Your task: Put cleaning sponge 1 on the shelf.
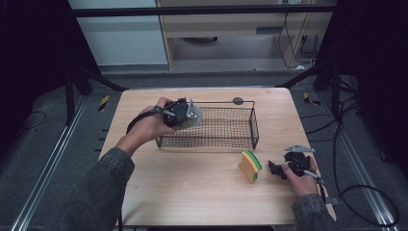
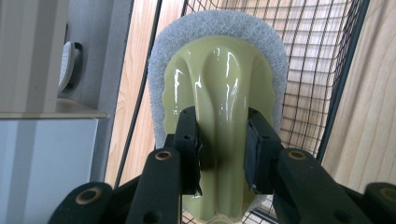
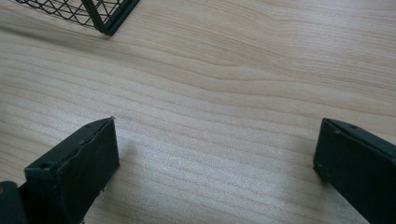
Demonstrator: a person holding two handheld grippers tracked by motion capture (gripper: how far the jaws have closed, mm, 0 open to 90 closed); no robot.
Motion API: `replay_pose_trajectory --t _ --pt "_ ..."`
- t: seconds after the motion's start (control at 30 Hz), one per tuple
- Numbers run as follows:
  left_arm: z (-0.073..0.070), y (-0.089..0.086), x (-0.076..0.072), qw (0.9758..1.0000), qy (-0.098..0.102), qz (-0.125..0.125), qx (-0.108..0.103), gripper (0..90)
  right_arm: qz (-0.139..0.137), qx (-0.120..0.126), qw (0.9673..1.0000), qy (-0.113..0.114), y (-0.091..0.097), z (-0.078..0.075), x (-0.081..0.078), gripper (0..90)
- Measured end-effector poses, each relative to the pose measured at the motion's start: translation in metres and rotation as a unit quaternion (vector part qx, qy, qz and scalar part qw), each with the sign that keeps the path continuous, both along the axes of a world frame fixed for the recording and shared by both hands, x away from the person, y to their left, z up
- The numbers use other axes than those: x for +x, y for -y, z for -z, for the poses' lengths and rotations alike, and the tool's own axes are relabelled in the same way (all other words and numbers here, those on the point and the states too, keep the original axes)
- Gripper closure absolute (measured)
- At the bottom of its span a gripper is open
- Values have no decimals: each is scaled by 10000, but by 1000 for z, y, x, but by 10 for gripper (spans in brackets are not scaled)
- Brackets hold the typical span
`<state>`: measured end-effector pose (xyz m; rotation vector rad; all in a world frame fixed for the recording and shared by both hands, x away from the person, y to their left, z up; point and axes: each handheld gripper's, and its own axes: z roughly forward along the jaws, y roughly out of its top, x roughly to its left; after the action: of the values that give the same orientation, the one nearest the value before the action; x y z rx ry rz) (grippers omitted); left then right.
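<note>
Pale wood table [image 1: 192, 192] on a dark-floored rig, cabinets beyond the far edge. Black wire basket [image 1: 226, 142] stands at the table's centre, towards the far edge. Left gripper [image 2: 223, 140], jaws clamped on the glossy yellow-green handle of a scrubbing pad [image 2: 217, 70], its white abrasive face away from the camera; it hangs over the basket's left end. Layered sponge [image 1: 250, 166], green, yellow and orange, stands on edge near the right side, just beside the right gripper [image 1: 279, 169], whose jaws are spread wide above bare wood. Step judged: depositing the pad. Advice: carry it well past the rim, lower it to the mesh, then let go.
</note>
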<state>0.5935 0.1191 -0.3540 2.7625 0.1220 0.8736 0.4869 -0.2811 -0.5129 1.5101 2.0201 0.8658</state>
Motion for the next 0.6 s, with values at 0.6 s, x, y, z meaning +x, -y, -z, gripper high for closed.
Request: replay_pose_trajectory --t 0.6 --pt "12 -12 4 9997 -65 -19 224 699 6 -1 10000 -6 0 0 0 4"
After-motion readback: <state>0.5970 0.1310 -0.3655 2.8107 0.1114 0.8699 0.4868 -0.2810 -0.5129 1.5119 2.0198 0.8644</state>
